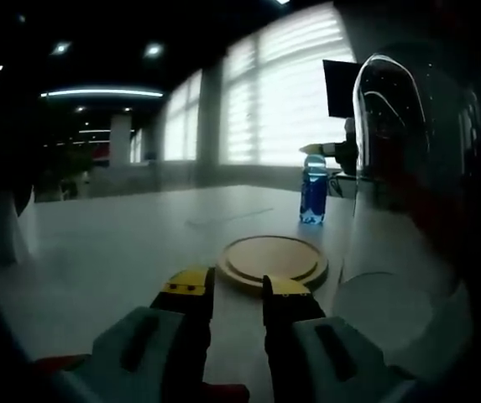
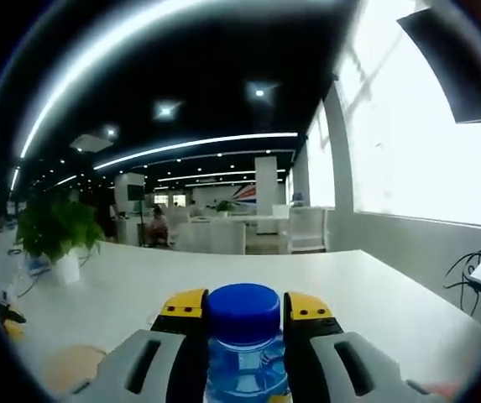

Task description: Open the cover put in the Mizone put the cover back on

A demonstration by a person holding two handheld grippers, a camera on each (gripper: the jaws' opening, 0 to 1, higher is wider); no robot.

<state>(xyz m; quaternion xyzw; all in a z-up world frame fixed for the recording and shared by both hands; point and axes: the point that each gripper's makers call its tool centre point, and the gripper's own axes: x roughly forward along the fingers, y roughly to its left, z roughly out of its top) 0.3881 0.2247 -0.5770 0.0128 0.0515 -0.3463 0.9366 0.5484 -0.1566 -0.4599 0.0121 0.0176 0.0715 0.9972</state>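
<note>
I've got the right hand-held gripper [image 2: 244, 323] clamped on the Mizone bottle [image 2: 244, 353] below its blue cap [image 2: 243, 309] for loading, left hand-held gripper [image 1: 238, 294] released, wooden base [image 1: 272, 260] at 12 o'clock, clear dome cover [image 1: 404, 201] at 2.

Dim interior, window [image 1: 286, 92] glare; edges warped, perhaps slightly blurred.
</note>
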